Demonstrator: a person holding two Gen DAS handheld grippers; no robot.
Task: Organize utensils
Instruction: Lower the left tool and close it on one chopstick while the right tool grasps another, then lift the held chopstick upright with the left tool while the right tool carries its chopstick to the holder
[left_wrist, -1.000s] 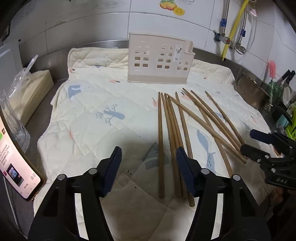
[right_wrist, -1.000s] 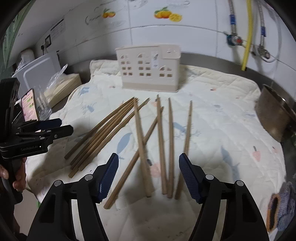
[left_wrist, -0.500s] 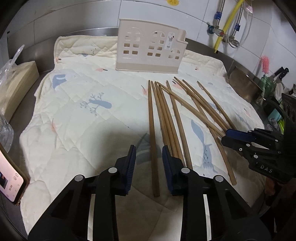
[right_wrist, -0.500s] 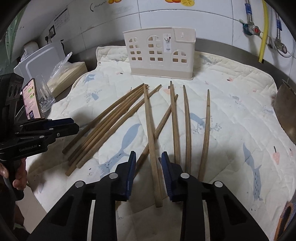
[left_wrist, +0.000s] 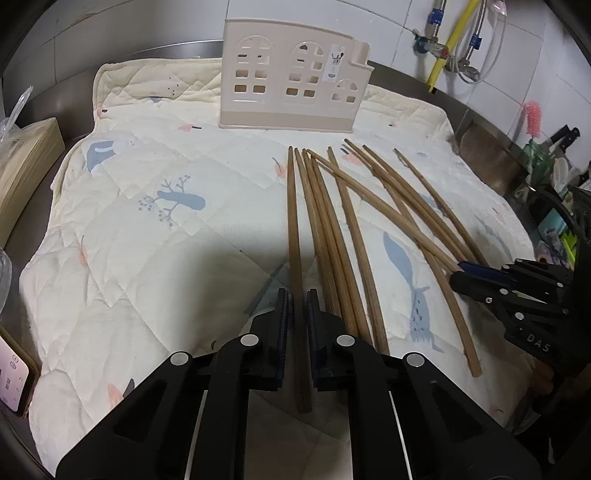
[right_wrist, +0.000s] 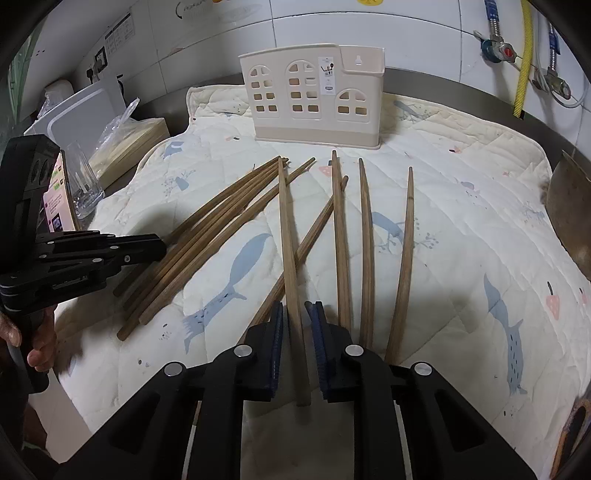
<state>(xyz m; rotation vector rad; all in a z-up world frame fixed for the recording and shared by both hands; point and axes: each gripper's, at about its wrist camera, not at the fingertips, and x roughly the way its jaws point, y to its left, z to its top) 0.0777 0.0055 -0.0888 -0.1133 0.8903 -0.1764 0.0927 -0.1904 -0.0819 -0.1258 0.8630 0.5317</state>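
Observation:
Several brown wooden chopsticks lie on a quilted cream mat (left_wrist: 147, 240) in front of a cream utensil holder (left_wrist: 291, 96) (right_wrist: 314, 99) with window cut-outs. My left gripper (left_wrist: 296, 295) is shut on the thick end of the leftmost chopstick (left_wrist: 293, 221), which lies flat on the mat. My right gripper (right_wrist: 297, 306) straddles another chopstick (right_wrist: 286, 229); its jaws are closing and a thin gap still shows beside the stick. Each gripper appears in the other's view: the left gripper (right_wrist: 159, 247) and the right gripper (left_wrist: 458, 269).
A phone (right_wrist: 57, 199), a glass (right_wrist: 83, 184) and a wooden box (left_wrist: 26, 162) stand along the mat's left edge. A metal pot (left_wrist: 487, 162) sits at the right. Tiled wall and pipes rise behind the holder. A hand (right_wrist: 40, 354) grips the left tool.
Both grippers dropped toward the mat and narrowed from wide open. The left one closed onto the leftmost chopstick; the right one drew in around its chopstick.

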